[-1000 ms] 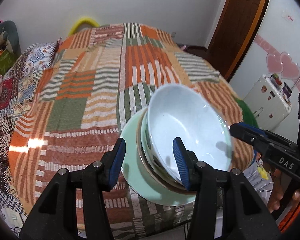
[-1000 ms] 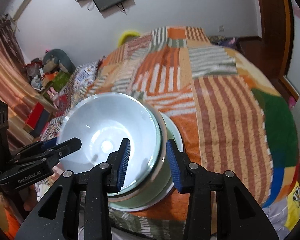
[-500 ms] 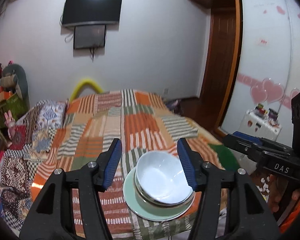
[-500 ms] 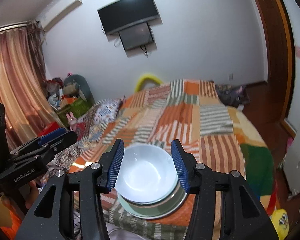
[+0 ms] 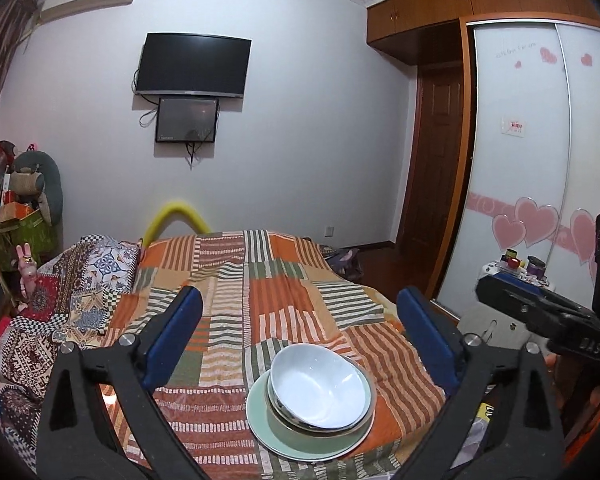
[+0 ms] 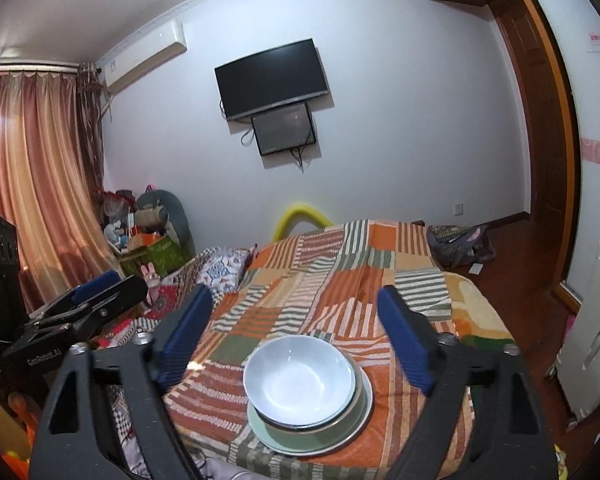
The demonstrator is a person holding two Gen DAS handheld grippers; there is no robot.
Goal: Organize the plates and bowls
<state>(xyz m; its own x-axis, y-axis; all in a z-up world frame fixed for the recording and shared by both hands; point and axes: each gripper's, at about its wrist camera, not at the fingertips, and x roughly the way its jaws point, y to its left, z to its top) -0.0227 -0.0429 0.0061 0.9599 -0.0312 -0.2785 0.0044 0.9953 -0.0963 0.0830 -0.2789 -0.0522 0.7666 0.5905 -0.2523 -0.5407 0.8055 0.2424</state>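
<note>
The stack sits near the foot edge of the bed [image 5: 260,288]: a white bowl [image 5: 318,386] nested in a darker-rimmed bowl [image 6: 360,400], both on a pale green plate [image 5: 300,440]. The white bowl leans in its seat rather than lying flat. Both claws hang apart from the stack — the left claw [image 5: 300,340] and the right claw [image 6: 296,336] have just been opening, jaws wide, nothing between them. The stacking looks done, so the step in hand is likely a clean retreat. Draw both claws straight back from the stack, jaws kept spread, without brushing the rims — the soft quilt gives little support, and a nudge could tip the tilted bowl.
</note>
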